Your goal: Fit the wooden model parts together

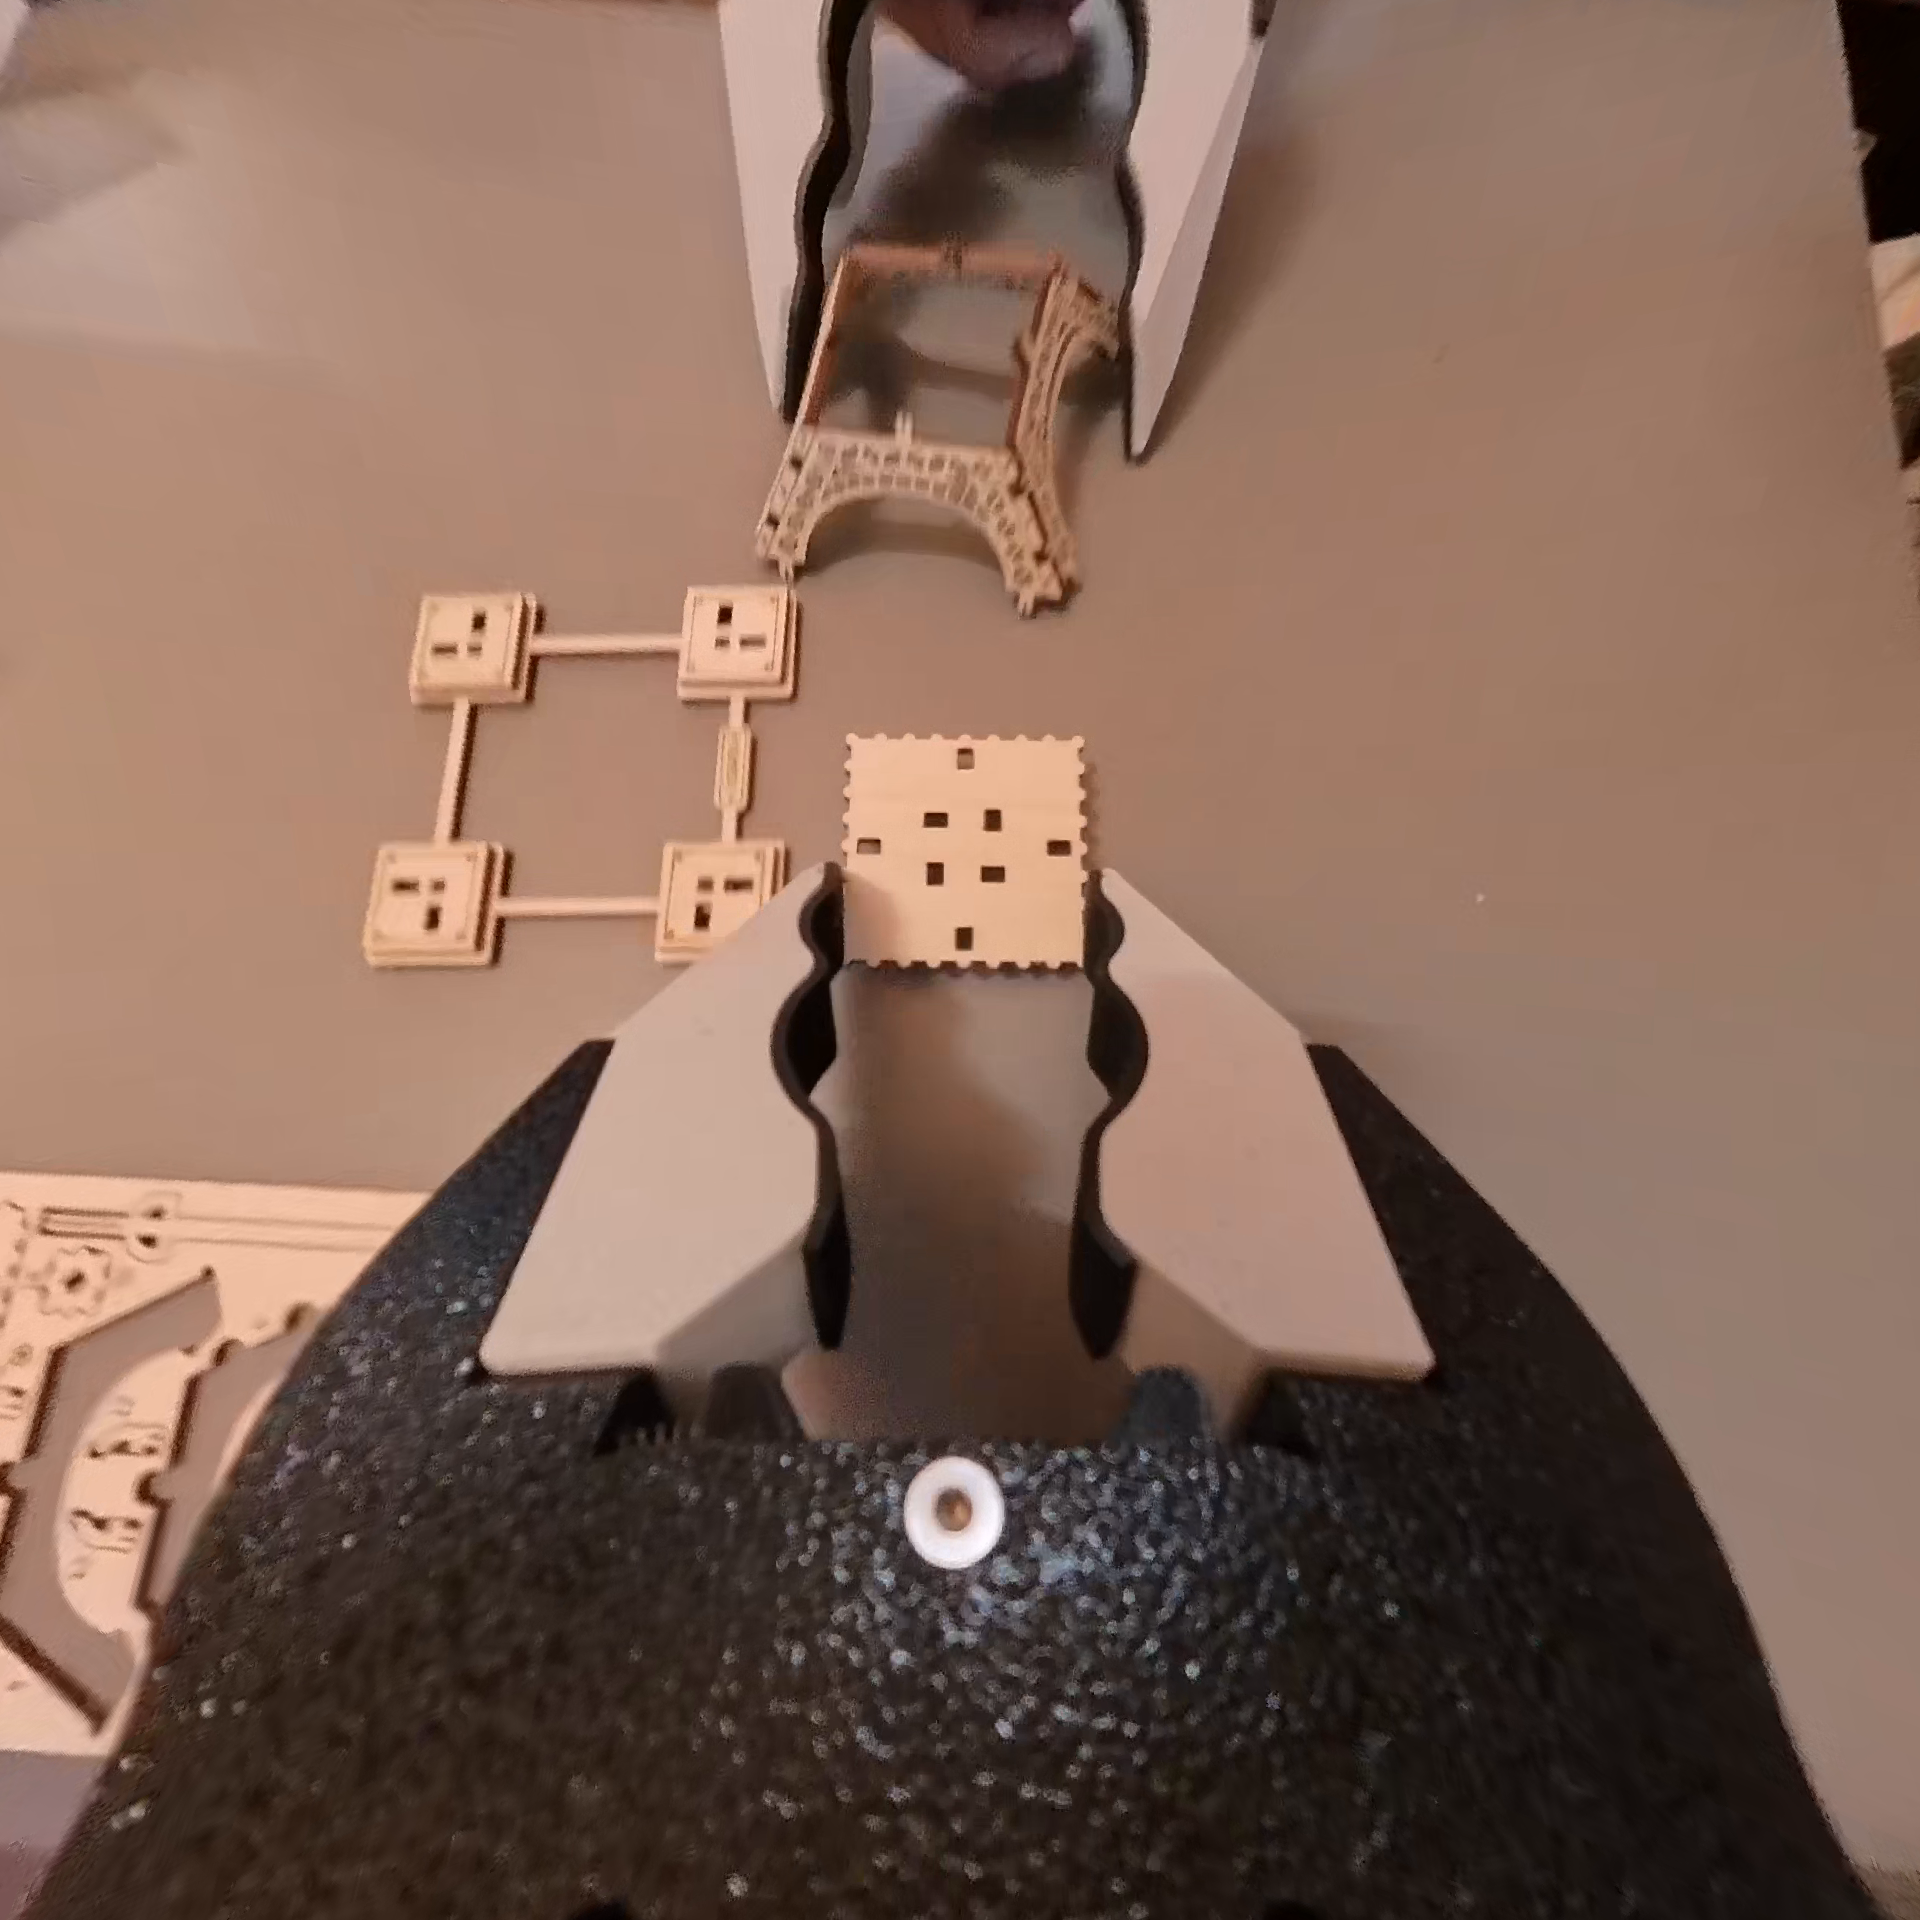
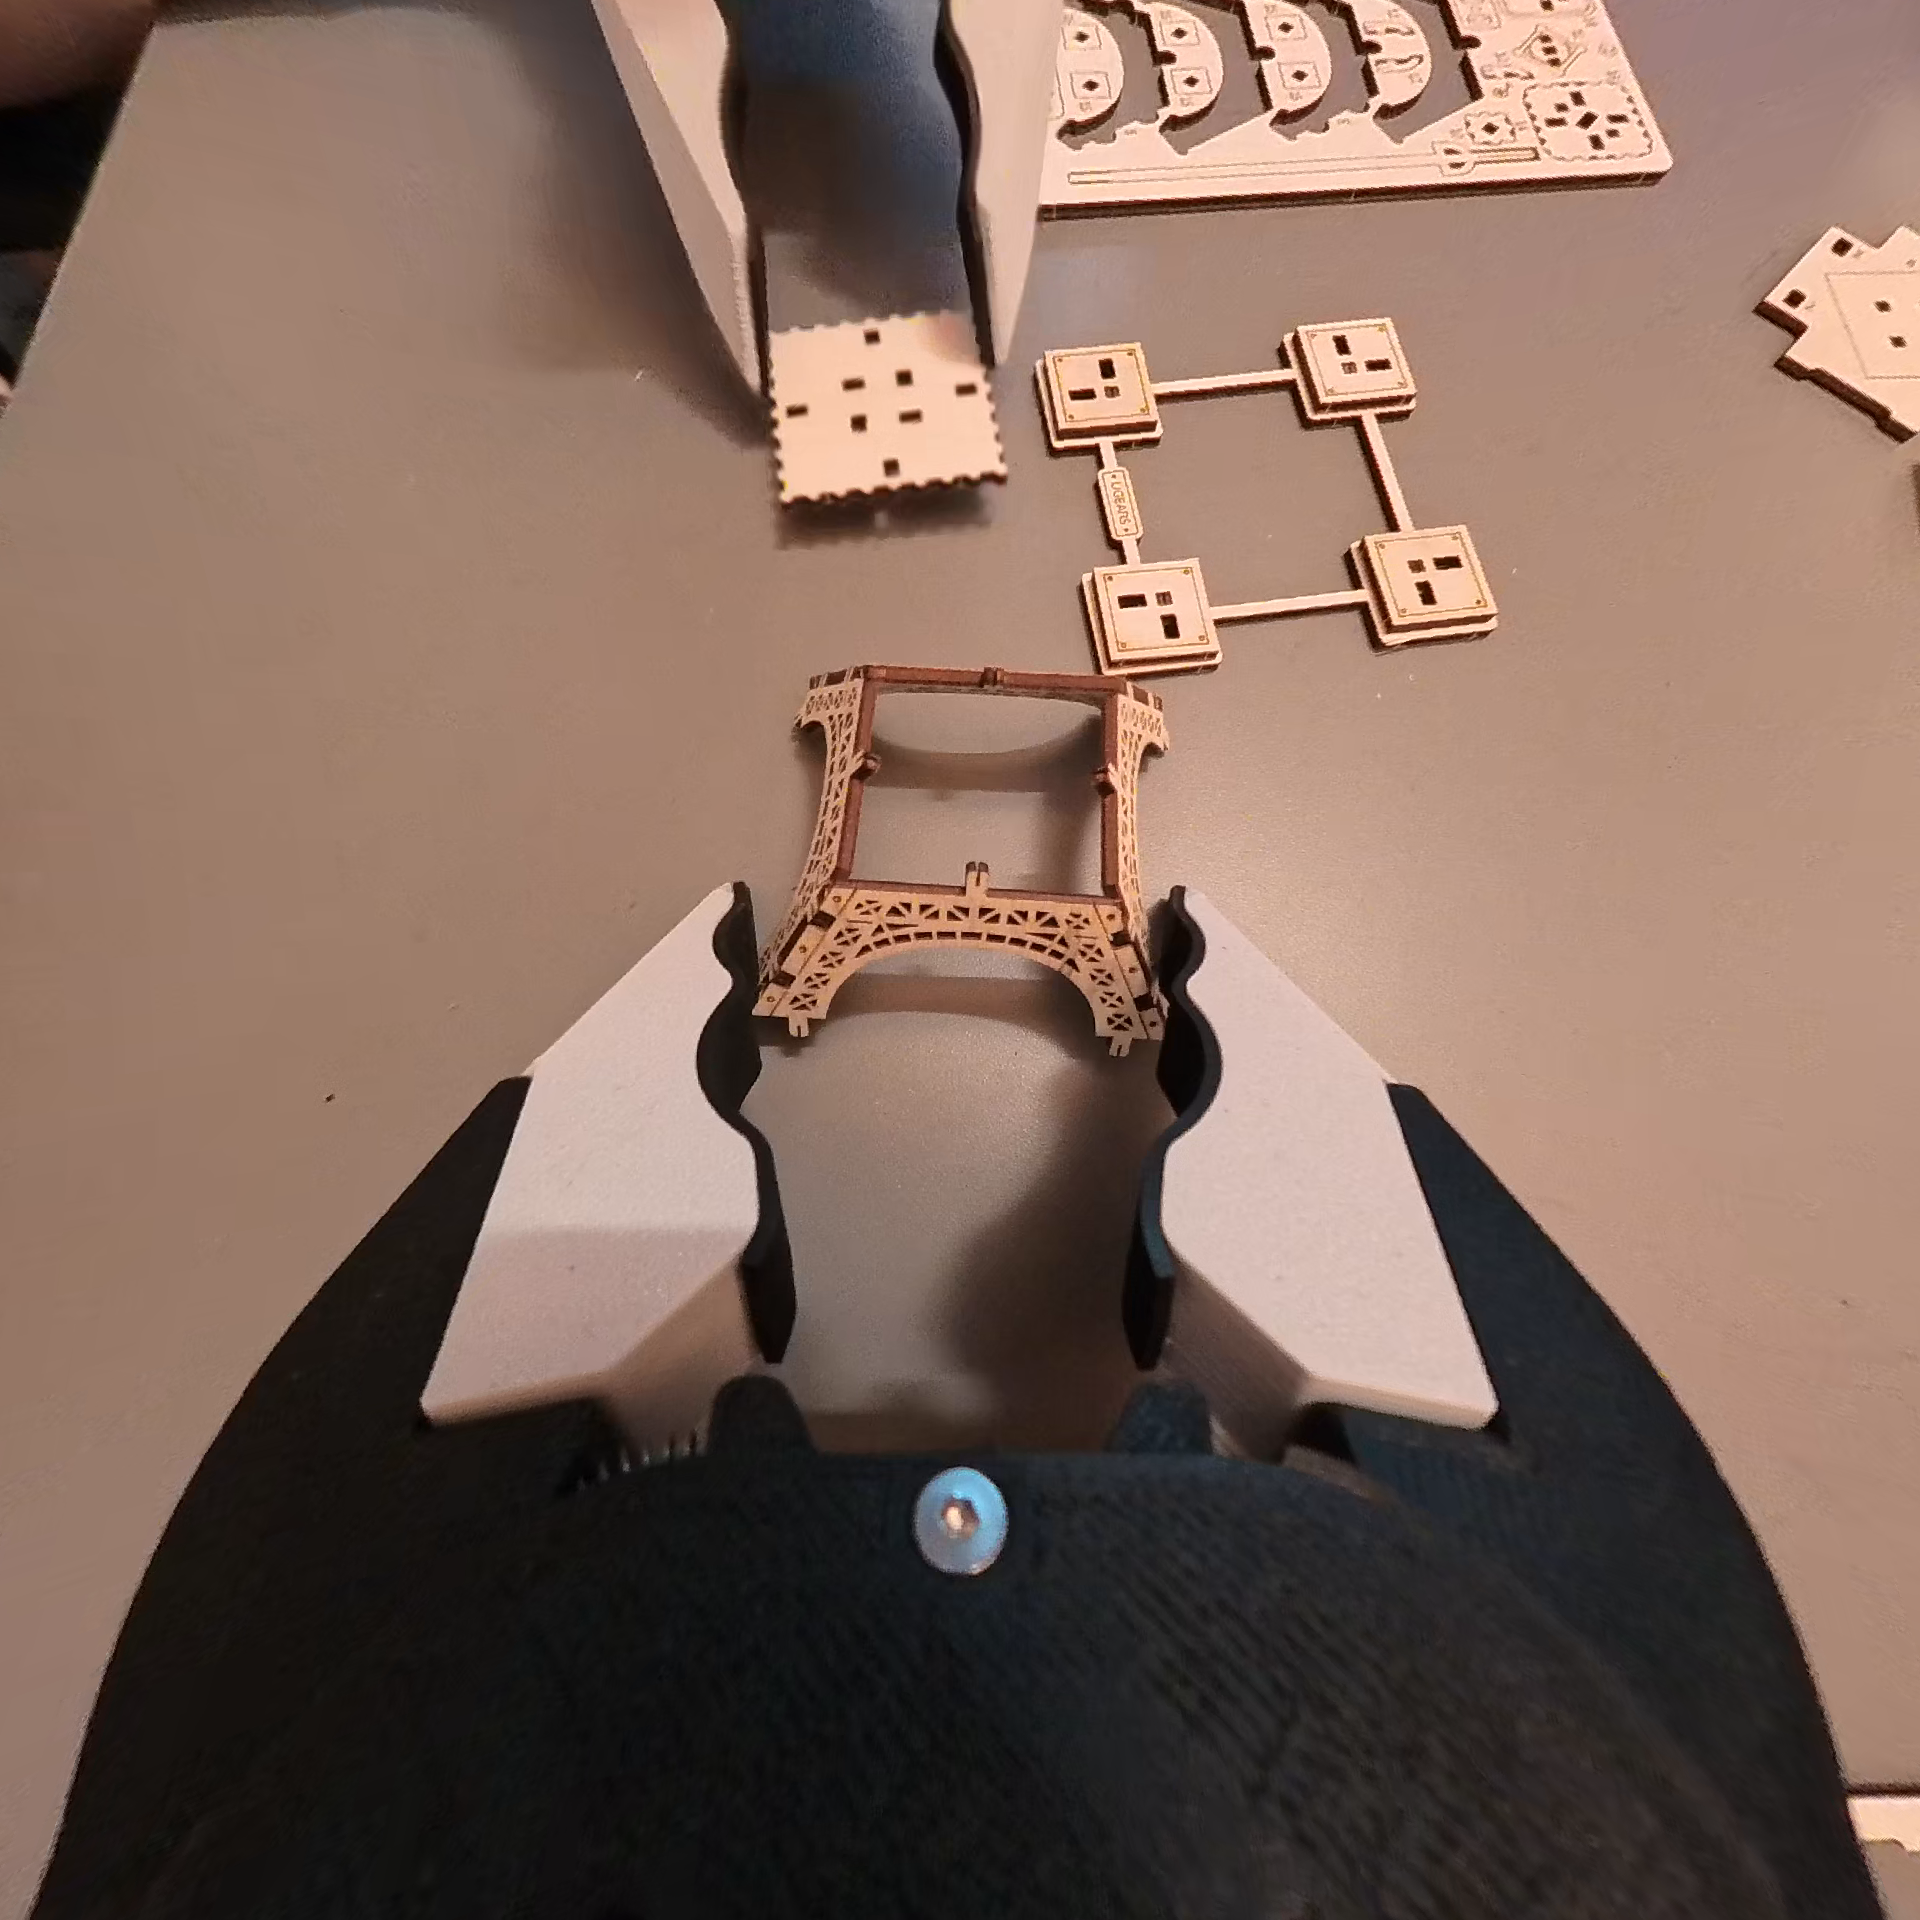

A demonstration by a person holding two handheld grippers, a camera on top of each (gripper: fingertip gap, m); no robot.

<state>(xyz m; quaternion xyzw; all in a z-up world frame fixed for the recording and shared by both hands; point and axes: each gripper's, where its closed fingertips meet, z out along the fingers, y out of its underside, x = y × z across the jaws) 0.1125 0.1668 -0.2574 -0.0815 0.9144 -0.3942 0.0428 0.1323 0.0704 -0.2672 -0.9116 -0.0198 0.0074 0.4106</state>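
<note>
- Plain grey tabletop (image 2: pixel 312 623), dim warm light, wooden kit bits scattered about.
- Left gripper (image 1: pixel 961 914): jaws straddling the slotted square plate (image 1: pixel 966 852), tips apparently touching its two side edges; can't tell if really clamped or just resting against them.
- Right gripper (image 2: pixel 951 966): jaws apart around the near legs of the lattice arch base (image 2: pixel 977 831), pads just beside the legs, no clear squeeze yet.
- Arch base straight ahead of the right tips, standing on its feet, open square frame on top with small tabs poking up.
- Plate sits beyond the base as seen from the right gripper; four-pad square frame (image 2: pixel 1278 488) off to the right of it.
- Handling guess: thin laser-cut ply, very light, stiff but brittle. Lattice legs likely to snap if pinched hard, so better to grab low at the solid corners.
- Plate: hold by edges, keep it flat, line slots up with tabs.
- No real containers; only the punched-out parts sheet (image 2: pixel 1351 104) far ahead-right, still holding some uncut pieces, plus a loose stepped piece (image 2: pixel 1849 322).
</note>
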